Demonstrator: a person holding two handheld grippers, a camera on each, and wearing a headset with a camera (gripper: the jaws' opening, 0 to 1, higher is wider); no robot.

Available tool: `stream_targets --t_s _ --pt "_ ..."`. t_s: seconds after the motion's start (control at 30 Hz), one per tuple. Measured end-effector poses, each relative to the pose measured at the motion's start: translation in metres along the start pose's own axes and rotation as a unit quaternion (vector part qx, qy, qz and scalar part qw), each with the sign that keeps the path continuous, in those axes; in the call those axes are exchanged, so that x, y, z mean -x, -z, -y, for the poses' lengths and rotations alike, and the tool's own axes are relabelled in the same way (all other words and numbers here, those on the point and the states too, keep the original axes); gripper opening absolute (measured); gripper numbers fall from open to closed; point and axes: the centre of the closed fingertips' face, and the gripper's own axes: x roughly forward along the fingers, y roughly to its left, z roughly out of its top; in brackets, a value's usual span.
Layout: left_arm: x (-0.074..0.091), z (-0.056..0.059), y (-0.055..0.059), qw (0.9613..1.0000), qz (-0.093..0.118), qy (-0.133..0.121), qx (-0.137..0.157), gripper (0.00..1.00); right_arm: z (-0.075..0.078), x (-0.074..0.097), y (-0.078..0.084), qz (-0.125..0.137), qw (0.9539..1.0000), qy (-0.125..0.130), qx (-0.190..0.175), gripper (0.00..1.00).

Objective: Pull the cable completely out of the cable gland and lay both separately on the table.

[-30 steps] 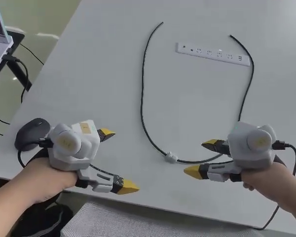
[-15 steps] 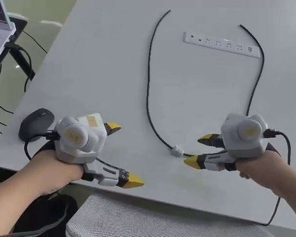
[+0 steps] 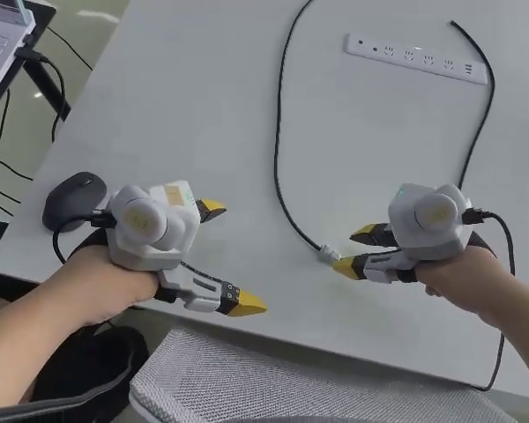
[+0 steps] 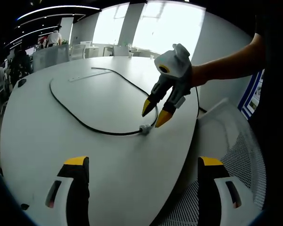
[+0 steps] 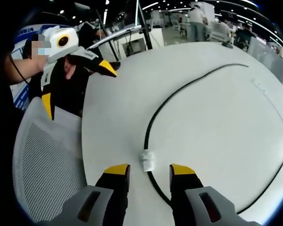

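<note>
Your right gripper (image 3: 353, 251) hovers low over the near part of the white table (image 3: 203, 88), its yellow-tipped jaws apart and gripping nothing. The cable gland (image 3: 328, 254) – a small white piece – lies on the table right at those tips. In the right gripper view it sits just ahead of the gap between the two jaws. Whether either tip touches it, you cannot tell from these views.

The black cable (image 3: 278, 150) is threaded through the gland. From one side it runs away from you in a long curve up the table. From the other side it passes under your right gripper and then sweeps up the right side of the table, beside the end of the white power strip (image 3: 419, 57) at the far side.

Your left gripper (image 3: 232, 256) is well apart from the gland, off to the left near the table's front edge. Its jaws are spread wide – nothing is between them – and in its own view they point across the table toward the gland and the other gripper.

A dark mouse (image 3: 73, 189) rests on the table just beyond your left hand. The mesh back of a grey chair (image 3: 291, 392) shows below the table edge, and a laptop (image 3: 0, 35) stands off the table at the far left.
</note>
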Motion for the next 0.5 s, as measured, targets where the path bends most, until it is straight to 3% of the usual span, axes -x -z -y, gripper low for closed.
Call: stream_targets --t_s 0.5 --pt "0.000 0.009 0.005 1.0000 -0.003 0.005 0.008 0.94 -0.001 -0.012 0.004 -0.023 0.9992 -0.010 0.031 0.20"
